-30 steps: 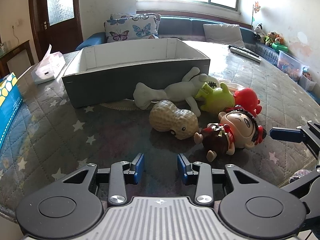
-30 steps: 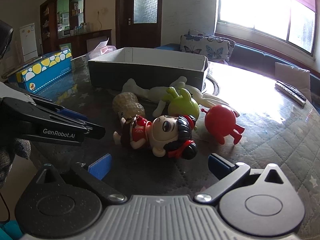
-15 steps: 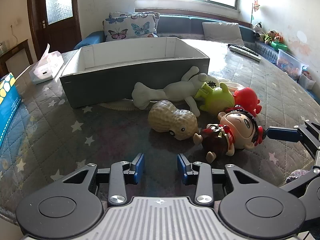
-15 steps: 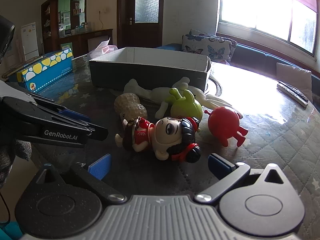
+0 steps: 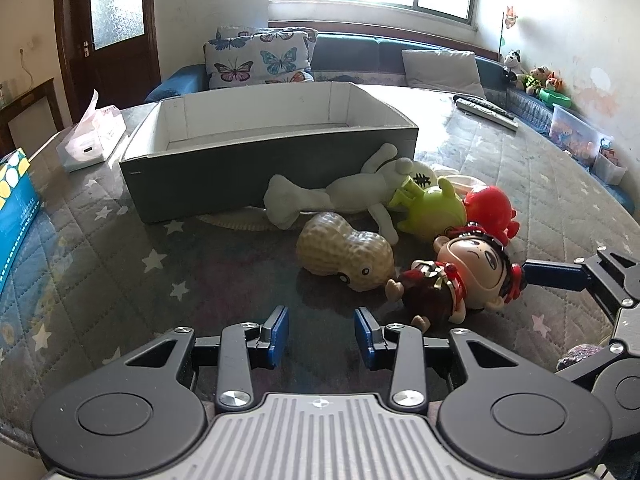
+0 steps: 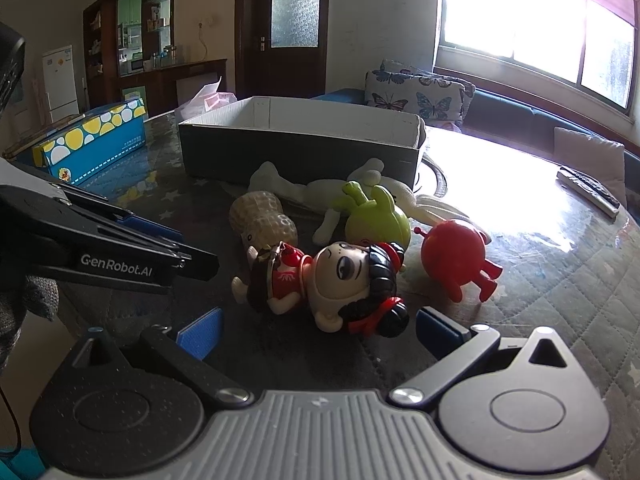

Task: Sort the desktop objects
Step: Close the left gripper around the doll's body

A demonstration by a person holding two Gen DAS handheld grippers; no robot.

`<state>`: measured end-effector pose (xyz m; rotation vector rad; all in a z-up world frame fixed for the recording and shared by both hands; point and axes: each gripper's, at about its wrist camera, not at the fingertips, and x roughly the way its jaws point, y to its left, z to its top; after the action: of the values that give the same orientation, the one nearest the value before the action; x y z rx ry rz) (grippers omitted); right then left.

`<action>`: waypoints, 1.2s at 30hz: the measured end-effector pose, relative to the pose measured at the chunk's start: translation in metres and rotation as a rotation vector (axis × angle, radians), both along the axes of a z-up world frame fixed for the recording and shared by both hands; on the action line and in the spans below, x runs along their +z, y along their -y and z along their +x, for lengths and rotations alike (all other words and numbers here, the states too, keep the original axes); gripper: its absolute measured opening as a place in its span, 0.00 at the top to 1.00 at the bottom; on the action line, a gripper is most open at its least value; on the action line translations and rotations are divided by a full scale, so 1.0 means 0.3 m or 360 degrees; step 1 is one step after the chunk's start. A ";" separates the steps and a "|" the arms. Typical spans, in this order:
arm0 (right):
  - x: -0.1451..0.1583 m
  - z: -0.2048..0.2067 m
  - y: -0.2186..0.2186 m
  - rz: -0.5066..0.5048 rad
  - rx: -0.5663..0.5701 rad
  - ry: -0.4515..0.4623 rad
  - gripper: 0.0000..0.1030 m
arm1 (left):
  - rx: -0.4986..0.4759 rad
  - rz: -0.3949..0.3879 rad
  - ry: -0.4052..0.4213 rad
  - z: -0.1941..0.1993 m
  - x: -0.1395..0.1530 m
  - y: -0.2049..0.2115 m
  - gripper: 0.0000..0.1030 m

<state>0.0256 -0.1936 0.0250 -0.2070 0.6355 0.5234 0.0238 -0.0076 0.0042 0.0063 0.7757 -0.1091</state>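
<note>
Several toys lie on the table before an open grey box [image 5: 224, 172] [image 6: 296, 152]: a tan peanut [image 5: 348, 256] [image 6: 264, 220], a pale plush figure [image 5: 352, 196] [image 6: 288, 188], a green toy [image 5: 432, 208] [image 6: 376, 220], a red toy [image 5: 490, 206] [image 6: 452, 252] and a doll in red [image 5: 460, 280] [image 6: 336, 284]. My left gripper [image 5: 322, 330] is open and empty, just short of the peanut. My right gripper [image 6: 316, 330] is open wide, its jaws on either side of the doll's near edge, not touching it.
A blue dotted box [image 5: 14, 216] [image 6: 92, 144] and a tissue pack [image 5: 90, 136] lie at the left. A remote [image 5: 486, 110] [image 6: 592, 190] lies at the far right. A sofa with cushions [image 5: 260, 56] stands behind the table.
Both grippers have crept a little closer to the toys. The right gripper's jaws now flank the doll more closely. No toy has moved.
</note>
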 end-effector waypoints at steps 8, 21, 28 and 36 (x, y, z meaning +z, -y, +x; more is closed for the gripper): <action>0.002 0.010 -0.008 0.0009 0.0004 0.0007 0.06 | -0.0068 -0.0052 0.0040 -0.014 0.046 0.004 0.63; 0.000 0.032 -0.008 0.0021 0.0024 0.0013 0.10 | -0.0414 -0.0130 0.0066 -0.001 0.078 0.092 0.62; -0.006 0.041 -0.003 0.0025 0.0036 -0.0006 0.11 | -0.0466 -0.0178 0.0004 0.042 0.062 0.095 0.62; -0.005 0.052 0.002 0.0036 0.0057 -0.0018 0.14 | -0.0483 -0.0164 -0.0022 0.071 0.041 0.096 0.62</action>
<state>0.0414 -0.1943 0.0235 -0.1946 0.6375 0.5665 0.0451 -0.0364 0.0164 0.0255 0.7785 -0.4374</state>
